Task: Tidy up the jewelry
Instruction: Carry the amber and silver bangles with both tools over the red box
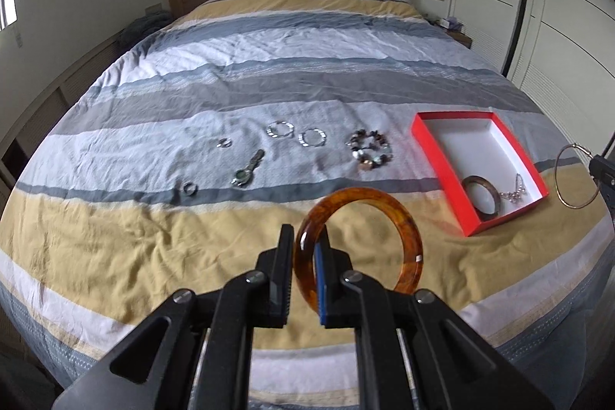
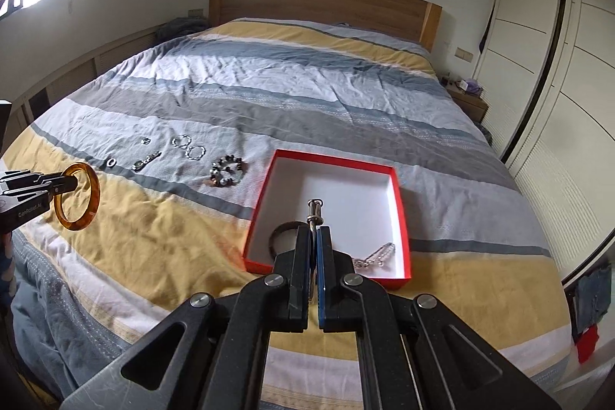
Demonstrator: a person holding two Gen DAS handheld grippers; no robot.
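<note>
Left wrist: my left gripper (image 1: pixel 305 241) clamps the amber bangle (image 1: pixel 359 243) upright over the bed (image 1: pixel 153 248), ring facing me; right wrist: my right gripper (image 2: pixel 314 237) pinches the thin hoop (image 2: pixel 314 214) (edge-on) above the red box (image 2: pixel 330 158).

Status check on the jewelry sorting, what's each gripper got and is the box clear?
Left gripper shut on amber bangle. Right gripper shut on thin metal hoop. Red box open, dark bangle and chain inside. Nothing blocking.

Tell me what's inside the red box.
The red box holds a dark bangle and a silver chain. In the right view, the fingers cover part of the bangle.
</note>
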